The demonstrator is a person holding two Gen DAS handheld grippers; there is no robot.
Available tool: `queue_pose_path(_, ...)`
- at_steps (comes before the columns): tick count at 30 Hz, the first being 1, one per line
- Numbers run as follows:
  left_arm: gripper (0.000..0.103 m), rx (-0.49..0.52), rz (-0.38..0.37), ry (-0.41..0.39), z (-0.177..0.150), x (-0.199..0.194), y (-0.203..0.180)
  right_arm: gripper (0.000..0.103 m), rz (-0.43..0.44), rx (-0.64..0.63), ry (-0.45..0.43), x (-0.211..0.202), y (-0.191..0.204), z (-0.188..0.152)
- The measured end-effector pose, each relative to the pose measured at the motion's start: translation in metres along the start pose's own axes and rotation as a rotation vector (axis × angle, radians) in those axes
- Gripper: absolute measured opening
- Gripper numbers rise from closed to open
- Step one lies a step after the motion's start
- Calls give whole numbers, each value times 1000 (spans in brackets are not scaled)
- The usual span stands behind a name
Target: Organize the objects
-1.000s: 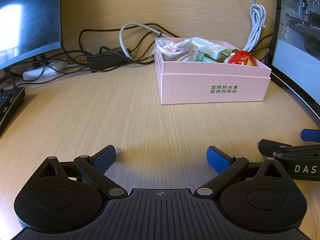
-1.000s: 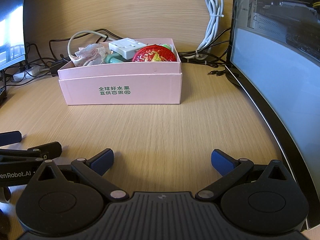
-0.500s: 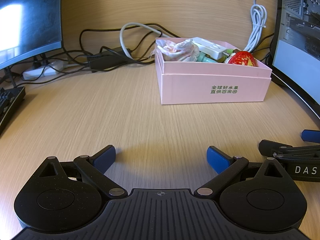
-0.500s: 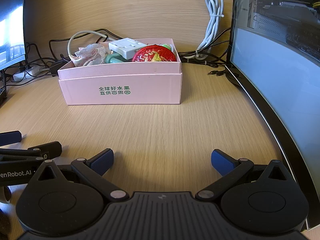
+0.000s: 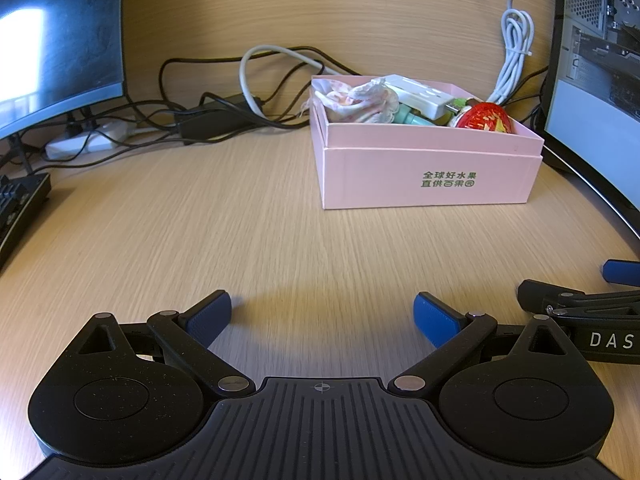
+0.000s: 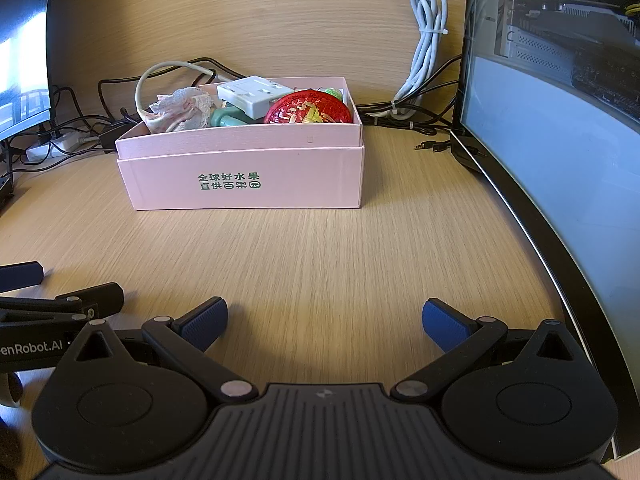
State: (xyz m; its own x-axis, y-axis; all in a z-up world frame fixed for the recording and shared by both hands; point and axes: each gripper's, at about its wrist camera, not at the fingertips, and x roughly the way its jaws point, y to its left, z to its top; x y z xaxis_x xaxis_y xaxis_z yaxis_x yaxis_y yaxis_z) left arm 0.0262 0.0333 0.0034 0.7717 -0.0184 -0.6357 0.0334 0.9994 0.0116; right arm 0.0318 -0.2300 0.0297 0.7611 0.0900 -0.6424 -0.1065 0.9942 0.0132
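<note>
My left gripper (image 5: pixel 322 312) and my right gripper (image 6: pixel 324 316) both hang spread wide over the wooden desk (image 6: pixel 320 248), nothing between their blue pads. One pink box (image 6: pixel 244 172) sits at twelve o'clock from my right tongs, at one o'clock from my left. Inside it I count one crumpled tissue (image 6: pixel 180 110), one white socket block (image 6: pixel 254 94), one green bottle (image 6: pixel 228 119) and one red woven disc (image 6: pixel 308 110). Two monitors flank the desk, one at ten o'clock (image 5: pixel 56 40), one at three (image 6: pixel 560 120).
</note>
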Motion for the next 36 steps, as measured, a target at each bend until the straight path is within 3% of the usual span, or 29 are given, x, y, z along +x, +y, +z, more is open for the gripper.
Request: queue_pose_path(36, 100, -18, -4, -4, -1, 0, 1, 103, 0, 0, 0, 0, 0, 0)
